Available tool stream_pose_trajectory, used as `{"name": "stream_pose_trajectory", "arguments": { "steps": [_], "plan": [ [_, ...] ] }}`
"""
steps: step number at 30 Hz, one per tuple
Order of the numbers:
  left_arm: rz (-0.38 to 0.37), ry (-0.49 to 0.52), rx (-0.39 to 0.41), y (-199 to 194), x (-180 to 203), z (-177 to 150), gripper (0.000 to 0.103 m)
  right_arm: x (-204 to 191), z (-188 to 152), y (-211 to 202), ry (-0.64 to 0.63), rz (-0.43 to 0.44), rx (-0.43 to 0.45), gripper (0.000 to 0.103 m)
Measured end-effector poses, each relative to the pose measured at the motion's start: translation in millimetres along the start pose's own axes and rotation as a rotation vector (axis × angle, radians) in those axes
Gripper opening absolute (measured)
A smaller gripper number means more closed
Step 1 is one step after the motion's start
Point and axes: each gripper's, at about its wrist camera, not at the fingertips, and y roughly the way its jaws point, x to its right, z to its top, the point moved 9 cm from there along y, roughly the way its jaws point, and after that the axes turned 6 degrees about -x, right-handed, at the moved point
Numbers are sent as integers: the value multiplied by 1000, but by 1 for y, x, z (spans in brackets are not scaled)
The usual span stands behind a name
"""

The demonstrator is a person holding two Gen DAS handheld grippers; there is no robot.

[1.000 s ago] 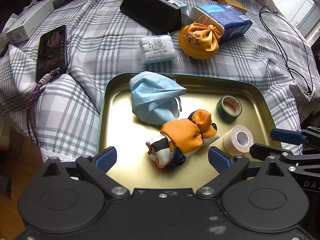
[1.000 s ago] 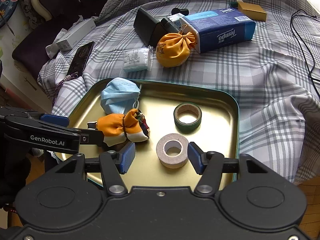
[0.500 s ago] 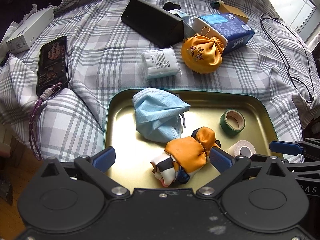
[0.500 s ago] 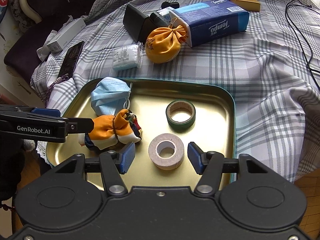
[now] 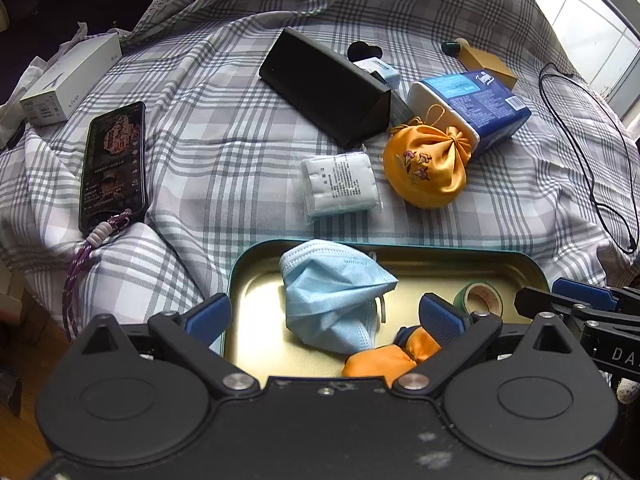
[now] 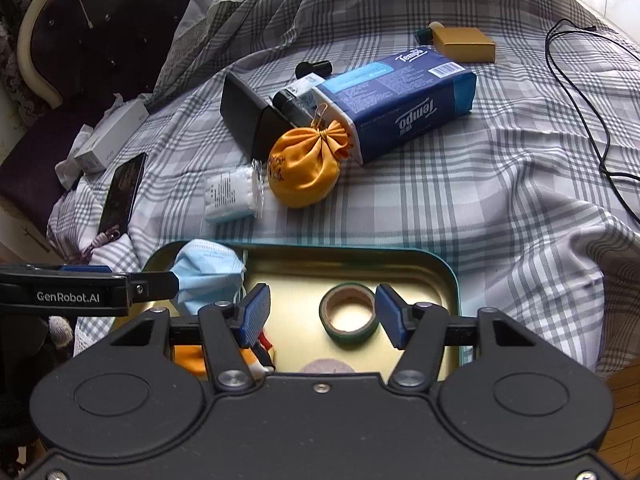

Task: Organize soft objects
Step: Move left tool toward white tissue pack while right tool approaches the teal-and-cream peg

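Observation:
A gold tray with a teal rim (image 5: 440, 249) lies on the plaid cloth. In it are a crumpled blue face mask (image 5: 332, 296), an orange patterned scarf bundle (image 5: 380, 362) and a green tape roll (image 5: 480, 299). My left gripper (image 5: 324, 316) hangs open above the mask, its body hiding part of the scarf. My right gripper (image 6: 324, 314) is open above the tray (image 6: 360, 250), with the green tape roll (image 6: 348, 316) lying below, between its fingers, untouched. Only the top of a beige tape roll (image 6: 325, 366) shows. Beyond the tray sit an orange drawstring pouch (image 5: 428, 168) and a white wrapped packet (image 5: 340, 188).
A blue tissue pack (image 5: 468, 104), a black case (image 5: 324, 84), a phone with a purple strap (image 5: 112, 164), a white box (image 5: 68, 80) and a tan box (image 6: 464, 42) lie on the cloth. A black cable (image 5: 592, 160) runs down the right side.
Both grippers have moved forward over the tray toward the far items. The scarf bundle and the beige tape have slid under the gripper bodies. Neither pair of jaws has changed its width.

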Motion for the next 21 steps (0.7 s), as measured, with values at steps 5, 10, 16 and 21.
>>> {"name": "stream_pose_trajectory", "arguments": {
  "steps": [5, 10, 16, 21],
  "plan": [
    [4, 2, 25, 0, -1, 15, 100, 3, 28, -4, 7, -7, 65, 57],
    [15, 37, 66, -2, -2, 42, 101, 14, 65, -3, -29, -66, 128, 57],
    [11, 83, 104, -1, -1, 95, 101, 34, 123, 4, -71, -139, 201, 57],
    [20, 126, 133, 3, 6, 144, 101, 56, 178, 17, -32, -146, 232, 57]
  ]
}}
